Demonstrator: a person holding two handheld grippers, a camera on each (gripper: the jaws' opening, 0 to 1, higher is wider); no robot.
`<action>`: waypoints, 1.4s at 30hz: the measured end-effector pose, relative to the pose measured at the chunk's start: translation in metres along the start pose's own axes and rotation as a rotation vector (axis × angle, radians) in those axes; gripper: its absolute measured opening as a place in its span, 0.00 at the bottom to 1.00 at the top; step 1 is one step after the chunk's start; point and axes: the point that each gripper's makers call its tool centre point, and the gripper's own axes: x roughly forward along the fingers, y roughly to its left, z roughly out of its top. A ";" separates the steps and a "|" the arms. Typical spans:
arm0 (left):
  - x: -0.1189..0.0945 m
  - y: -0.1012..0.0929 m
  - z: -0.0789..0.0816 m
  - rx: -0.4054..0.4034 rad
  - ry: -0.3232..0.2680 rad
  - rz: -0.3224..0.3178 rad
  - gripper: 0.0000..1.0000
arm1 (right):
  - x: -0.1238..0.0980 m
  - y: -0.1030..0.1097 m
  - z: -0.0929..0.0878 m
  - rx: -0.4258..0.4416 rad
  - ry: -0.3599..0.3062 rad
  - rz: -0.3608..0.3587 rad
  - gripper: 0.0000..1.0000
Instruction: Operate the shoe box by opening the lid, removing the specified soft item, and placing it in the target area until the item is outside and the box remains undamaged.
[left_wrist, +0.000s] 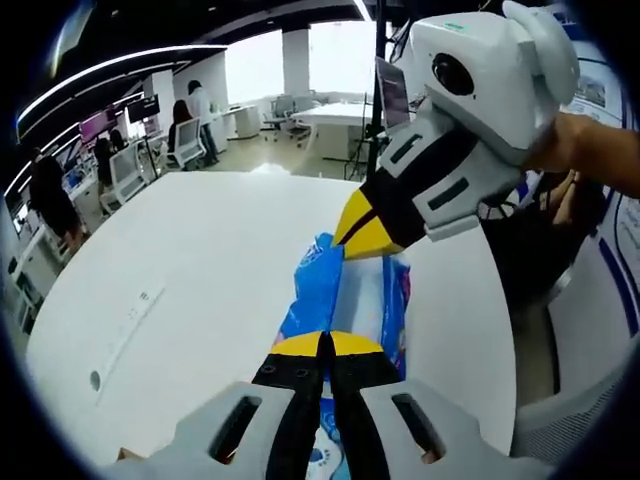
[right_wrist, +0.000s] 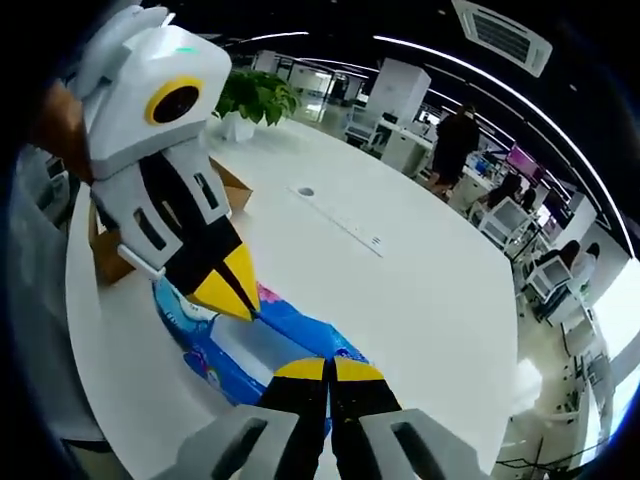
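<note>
Between the two tongs, a blue soft pack (left_wrist: 345, 300) lies on the white table (left_wrist: 200, 280), left gripper (left_wrist: 325, 345) and right gripper (right_wrist: 328, 368) each closed on one end.

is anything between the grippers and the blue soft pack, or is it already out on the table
Nothing visible stands between them: both grippers are closed on opposite ends of the blue pack, which lies on the white table, outside the cardboard box.

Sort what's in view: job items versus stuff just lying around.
Job:
- blue soft pack
- cardboard shoe box
- left gripper, right gripper, each pinching an end of the pack

Lying about:
- potted plant
- round table grommet
</note>
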 end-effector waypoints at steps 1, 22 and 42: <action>0.003 0.000 -0.001 -0.003 0.002 -0.003 0.00 | 0.001 -0.001 -0.001 0.001 0.001 0.000 0.00; 0.047 -0.003 -0.013 -0.015 0.028 -0.049 0.00 | 0.019 -0.009 -0.042 0.028 0.068 0.004 0.00; 0.064 0.001 -0.027 -0.063 0.052 -0.058 0.00 | 0.043 -0.011 -0.059 0.052 0.096 0.005 0.00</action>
